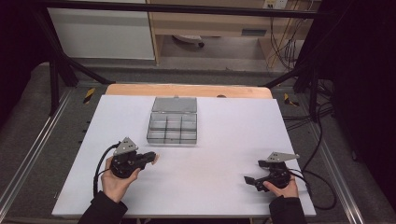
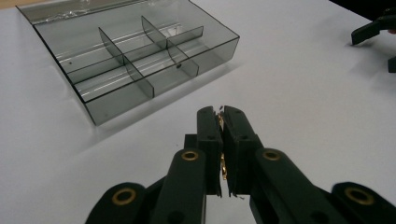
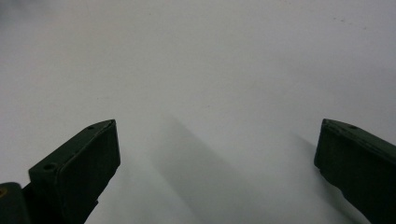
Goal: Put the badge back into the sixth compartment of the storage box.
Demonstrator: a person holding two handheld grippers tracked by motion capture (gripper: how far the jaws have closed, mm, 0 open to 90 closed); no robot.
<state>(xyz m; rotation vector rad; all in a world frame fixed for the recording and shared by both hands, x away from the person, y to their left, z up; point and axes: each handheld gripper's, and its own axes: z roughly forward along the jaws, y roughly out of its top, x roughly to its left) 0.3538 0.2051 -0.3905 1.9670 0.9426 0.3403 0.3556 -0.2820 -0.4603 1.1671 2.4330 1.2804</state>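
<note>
A clear grey compartment box (image 1: pixel 171 141) lies open at the middle back of the white table, its lid folded away behind it. In the left gripper view the box (image 2: pixel 121 105) sits ahead and to the left, and its compartments look empty. My left gripper (image 1: pixel 152 157) is at the front left, a little short of the box. Its jaws (image 2: pixel 222 112) are shut on a thin gold-coloured piece (image 2: pixel 223 169), of which only an edge shows. My right gripper (image 1: pixel 252 180) rests at the front right, open (image 3: pixel 217 149) over bare table, holding nothing.
The white table top (image 1: pixel 224 140) lies on a wooden board (image 1: pixel 187 89). Black frame posts and cables (image 1: pixel 322 140) run along the right side. The right gripper's jaws (image 2: pixel 380 49) show far off in the left gripper view.
</note>
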